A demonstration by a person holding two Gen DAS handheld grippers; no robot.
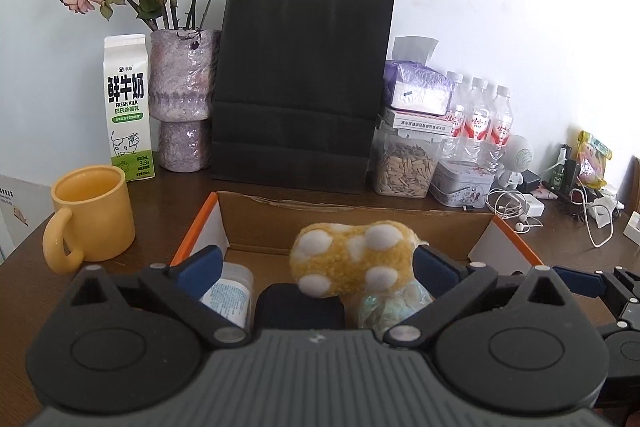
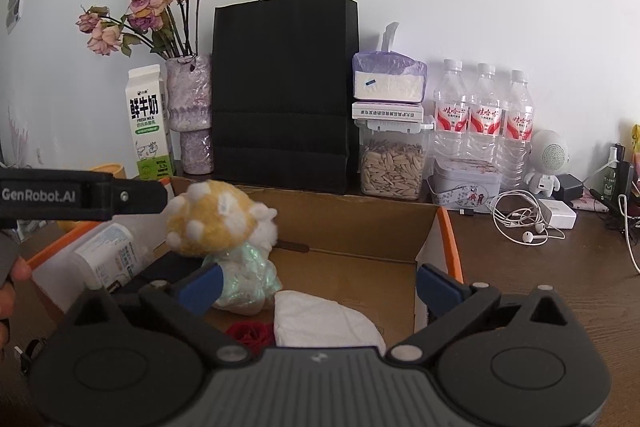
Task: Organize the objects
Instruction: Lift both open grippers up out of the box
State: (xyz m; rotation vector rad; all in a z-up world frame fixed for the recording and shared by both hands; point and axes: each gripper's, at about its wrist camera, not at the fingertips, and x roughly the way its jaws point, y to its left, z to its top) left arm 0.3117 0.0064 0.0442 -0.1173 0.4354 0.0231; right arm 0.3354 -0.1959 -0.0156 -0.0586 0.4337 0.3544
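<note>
An open cardboard box with orange edges sits on the dark wooden table; it also shows in the right wrist view. Inside it stands a yellow plush toy with white spots and a pale green dress. A white bottle, a black case, a white cloth and a red item also lie in the box. My left gripper is open, its fingers apart on either side of the toy. My right gripper is open and empty over the box.
A yellow mug stands left of the box. Behind it are a milk carton, a vase of dried roses, a black paper bag, a seed jar, water bottles, a tin and earphone cables.
</note>
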